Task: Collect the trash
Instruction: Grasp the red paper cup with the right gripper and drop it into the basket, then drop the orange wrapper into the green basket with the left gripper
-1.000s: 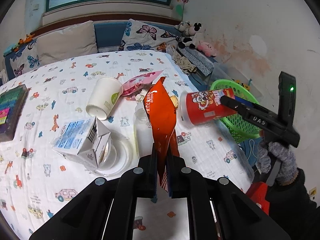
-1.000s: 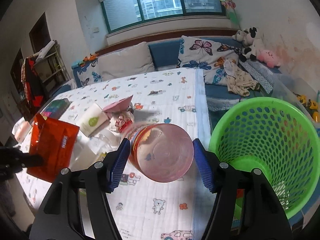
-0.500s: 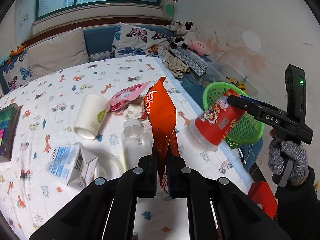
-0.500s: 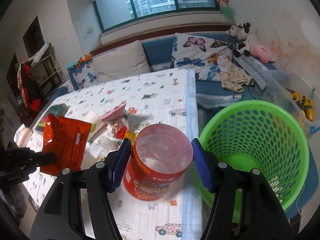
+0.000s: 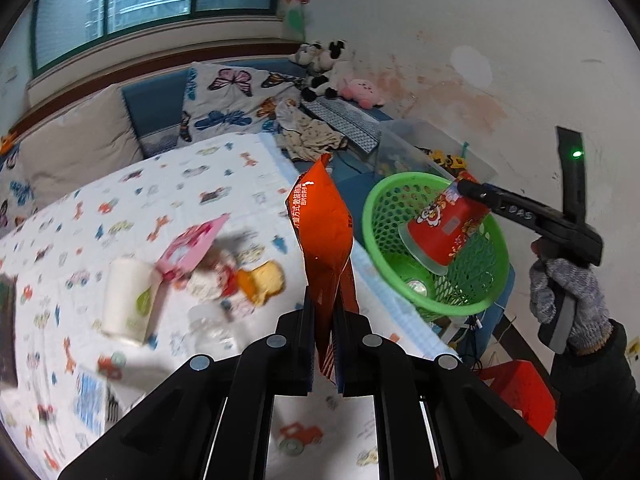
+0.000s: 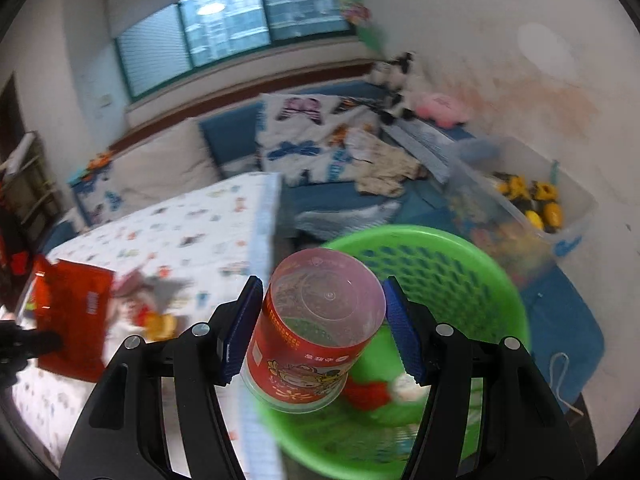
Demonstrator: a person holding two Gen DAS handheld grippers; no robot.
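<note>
The right gripper (image 6: 320,336) is clenched on a red cup (image 6: 316,332), tilted with its clear base toward the camera, over the mouth of the green basket (image 5: 492,236); seen from the left wrist view, the cup hangs at about 3 o'clock, mouth down inside the rim. The left gripper (image 5: 323,332) is clamped on an orange snack bag (image 5: 324,232), a crinkled, glossy foil pouch standing upright above the bed (image 5: 192,184). A few items already lie in the basket's bottom, so collecting looks partly done; the cup seems ready to drop and the bag should follow. Left on the bed at about 9 o'clock are a white paper cup (image 5: 128,300), a pink wrapper (image 5: 192,244), a clear bottle (image 5: 210,326) and small scraps, somewhat blurred
</note>
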